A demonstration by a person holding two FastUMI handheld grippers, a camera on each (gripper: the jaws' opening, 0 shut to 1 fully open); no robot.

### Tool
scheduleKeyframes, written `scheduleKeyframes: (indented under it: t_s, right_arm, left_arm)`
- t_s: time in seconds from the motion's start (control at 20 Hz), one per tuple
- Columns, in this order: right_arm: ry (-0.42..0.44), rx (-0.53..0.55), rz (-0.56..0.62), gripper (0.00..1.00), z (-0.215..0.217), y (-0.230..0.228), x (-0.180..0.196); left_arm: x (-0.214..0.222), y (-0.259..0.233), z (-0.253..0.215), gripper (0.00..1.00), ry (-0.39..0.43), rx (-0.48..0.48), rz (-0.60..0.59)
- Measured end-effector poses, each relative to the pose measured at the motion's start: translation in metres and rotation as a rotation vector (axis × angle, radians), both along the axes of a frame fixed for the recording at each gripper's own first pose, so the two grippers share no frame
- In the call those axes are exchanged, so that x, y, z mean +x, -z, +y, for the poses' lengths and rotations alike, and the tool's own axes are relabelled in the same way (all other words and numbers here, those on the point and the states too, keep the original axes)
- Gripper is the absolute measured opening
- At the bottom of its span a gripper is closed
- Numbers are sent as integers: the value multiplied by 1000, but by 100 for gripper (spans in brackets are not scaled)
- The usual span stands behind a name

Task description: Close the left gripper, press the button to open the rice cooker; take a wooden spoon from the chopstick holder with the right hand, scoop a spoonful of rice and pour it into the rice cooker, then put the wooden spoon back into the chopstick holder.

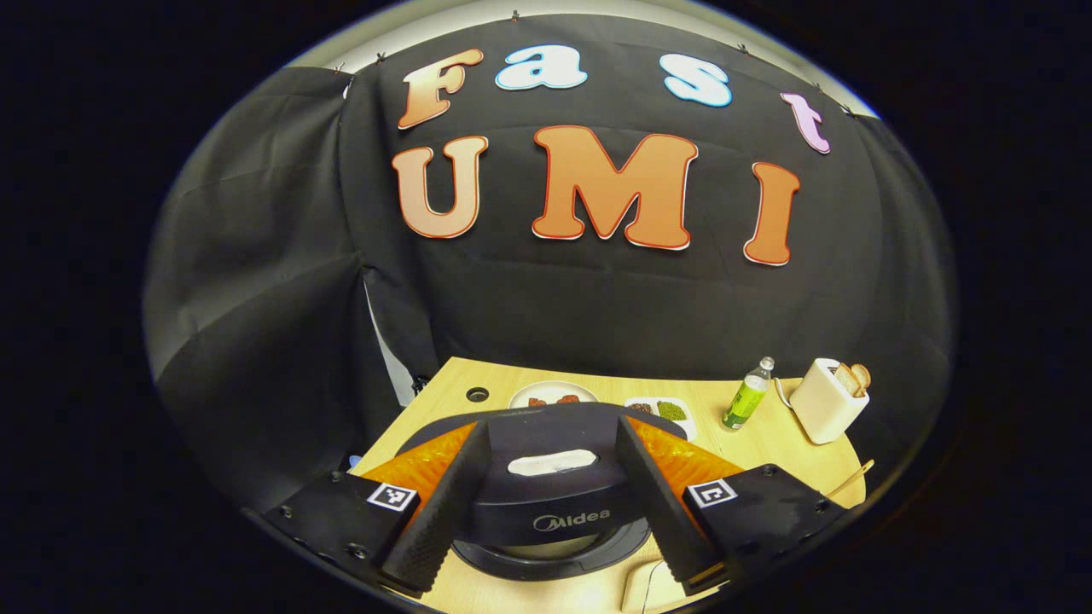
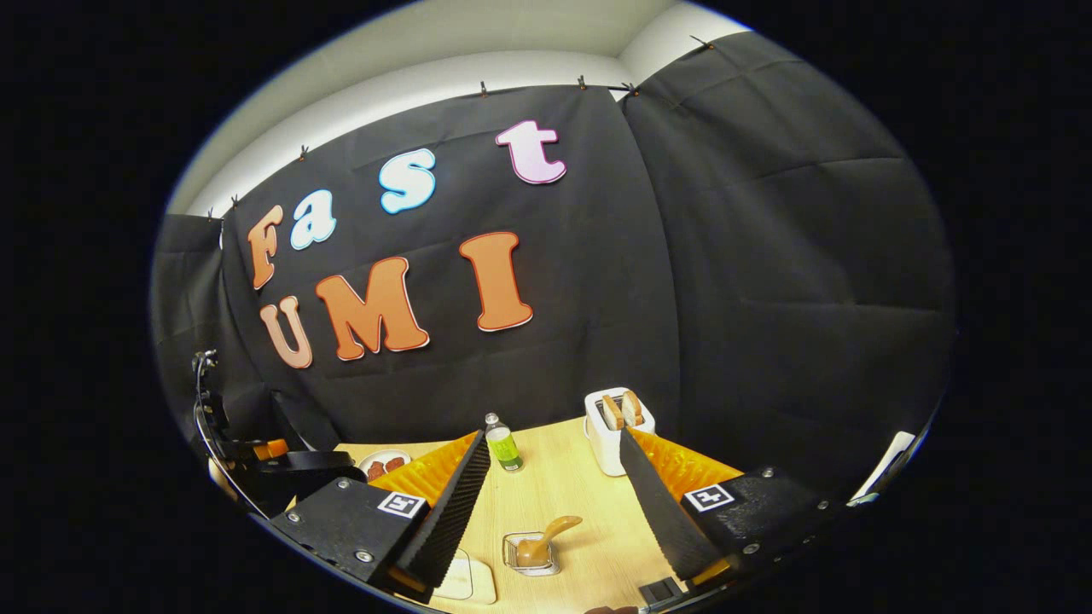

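We see a broad, pale wooden table (image 2: 563, 486) with a smooth grain, and on it the round, glossy black rice cooker (image 1: 546, 503), its domed lid raised behind the left gripper (image 1: 550, 558), whose ribbed, wedge-shaped fingers stand spread wide on either side of the cooker, gripping nothing. The right gripper (image 2: 559, 558) likewise gapes wide and empty above the table. Between its fingers sits the small square wire-mesh chopstick holder (image 2: 529, 556), with the rounded wooden spoon (image 2: 546, 539) leaning in it, handle tilted up to the right. Farther back stand a boxy cream toaster (image 2: 616, 431) with two slices of bread and a slim clear bottle of green liquid (image 2: 503, 445).
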State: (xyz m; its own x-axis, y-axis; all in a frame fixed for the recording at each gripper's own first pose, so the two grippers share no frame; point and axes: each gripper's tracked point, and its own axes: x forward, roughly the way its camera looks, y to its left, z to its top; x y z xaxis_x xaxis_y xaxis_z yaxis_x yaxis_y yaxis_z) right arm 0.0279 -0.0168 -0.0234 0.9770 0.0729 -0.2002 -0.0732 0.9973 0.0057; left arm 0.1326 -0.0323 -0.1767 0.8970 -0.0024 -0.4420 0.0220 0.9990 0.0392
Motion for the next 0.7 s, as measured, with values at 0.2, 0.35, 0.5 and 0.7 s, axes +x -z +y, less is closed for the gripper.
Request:
scheduleKeyframes:
  t_s: [0.2, 0.35, 0.5, 0.7]
  right_arm:
    - [-23, -6, 17, 95, 3, 8, -2]
    - [-33, 1, 32, 95, 1, 16, -3]
    - [-40, 12, 58, 95, 0, 27, -3]
    - [-47, 21, 75, 95, -3, 35, -2]
  left_arm:
    - [-25, 35, 3, 100, -16, 6, 8]
    - [-38, 61, 3, 100, -3, 39, 38]
    - [-50, 89, 3, 100, -2, 57, 103]
    - [-53, 99, 5, 96, -13, 73, 102]
